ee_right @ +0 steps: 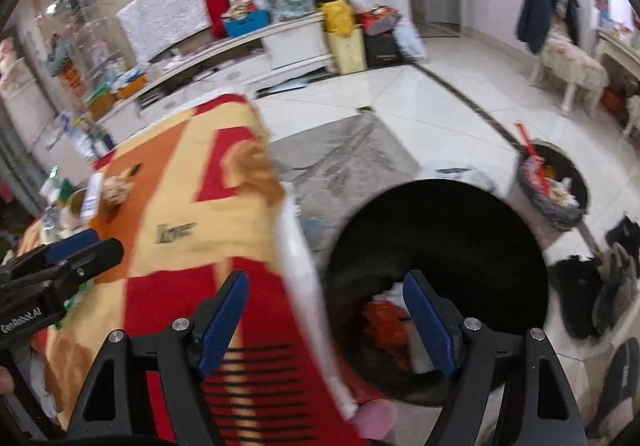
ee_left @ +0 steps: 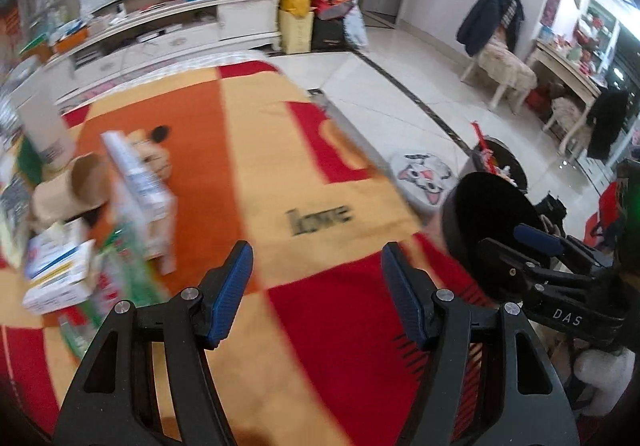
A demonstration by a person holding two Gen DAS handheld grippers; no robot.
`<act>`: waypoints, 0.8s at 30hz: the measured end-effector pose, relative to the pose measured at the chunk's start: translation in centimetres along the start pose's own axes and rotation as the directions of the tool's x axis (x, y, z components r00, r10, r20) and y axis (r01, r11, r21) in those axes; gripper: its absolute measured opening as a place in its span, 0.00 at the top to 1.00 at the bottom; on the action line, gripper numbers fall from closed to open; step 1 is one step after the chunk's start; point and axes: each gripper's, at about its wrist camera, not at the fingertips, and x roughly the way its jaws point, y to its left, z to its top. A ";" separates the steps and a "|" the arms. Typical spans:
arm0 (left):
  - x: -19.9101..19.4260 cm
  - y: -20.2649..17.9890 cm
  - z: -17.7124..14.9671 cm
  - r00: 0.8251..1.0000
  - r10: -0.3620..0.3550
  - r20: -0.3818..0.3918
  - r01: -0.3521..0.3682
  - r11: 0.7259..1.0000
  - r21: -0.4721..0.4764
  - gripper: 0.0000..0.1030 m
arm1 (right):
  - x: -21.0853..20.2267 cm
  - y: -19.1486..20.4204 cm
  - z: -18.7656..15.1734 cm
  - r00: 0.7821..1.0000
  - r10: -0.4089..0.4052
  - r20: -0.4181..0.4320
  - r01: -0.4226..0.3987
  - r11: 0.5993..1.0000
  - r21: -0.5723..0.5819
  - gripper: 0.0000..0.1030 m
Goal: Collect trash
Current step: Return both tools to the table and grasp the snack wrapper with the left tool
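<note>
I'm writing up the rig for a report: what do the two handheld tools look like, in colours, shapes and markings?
Both look alike. The left tool has black, angular linkage arms with triangular cut-outs and silver round pivot pins, ending in two flat blue ribbed pads. The right tool has the same black frame, silver pins and blue pads. Seen from the other camera, one body reads "DAS", the other "GenRobot.AI". No cables or sleeves show.

Fuzzy cloth blanket (ee_left: 248, 173); glossy floor tiles (ee_left: 408, 57).

Motion blur smears the boxes (ee_left: 60, 270) at the table's left edge, so I cannot read their print. The black bin (ee_right: 440, 230) beside the table hides most of its contents; an orange scrap (ee_right: 386, 322) inside is too blurred to identify.
</note>
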 end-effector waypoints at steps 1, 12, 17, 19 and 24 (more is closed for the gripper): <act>-0.5 1.1 -0.3 1.000 0.008 -0.002 -0.008 1.000 -0.007 0.36 | 0.5 1.3 0.0 1.000 0.022 -0.013 -0.022 1.000 -0.018 0.25; -4.6 17.2 -2.7 0.975 0.224 -0.004 -0.221 0.959 -0.180 0.36 | 4.3 13.9 -1.4 0.974 0.189 -0.123 -0.210 0.960 -0.183 0.25; -6.1 25.4 -3.7 0.943 0.334 -0.013 -0.321 0.894 -0.311 0.36 | 5.5 18.4 -1.7 0.962 0.222 -0.157 -0.257 0.932 -0.255 0.25; -6.8 28.6 -3.8 0.947 0.322 -0.010 -0.301 0.874 -0.382 0.36 | 5.7 19.7 -1.7 0.959 0.232 -0.164 -0.270 0.923 -0.276 0.25; -6.9 32.6 -2.9 0.976 0.218 0.028 -0.176 0.854 -0.489 0.36 | 6.4 22.9 -1.1 0.942 0.286 -0.174 -0.327 0.897 -0.298 0.25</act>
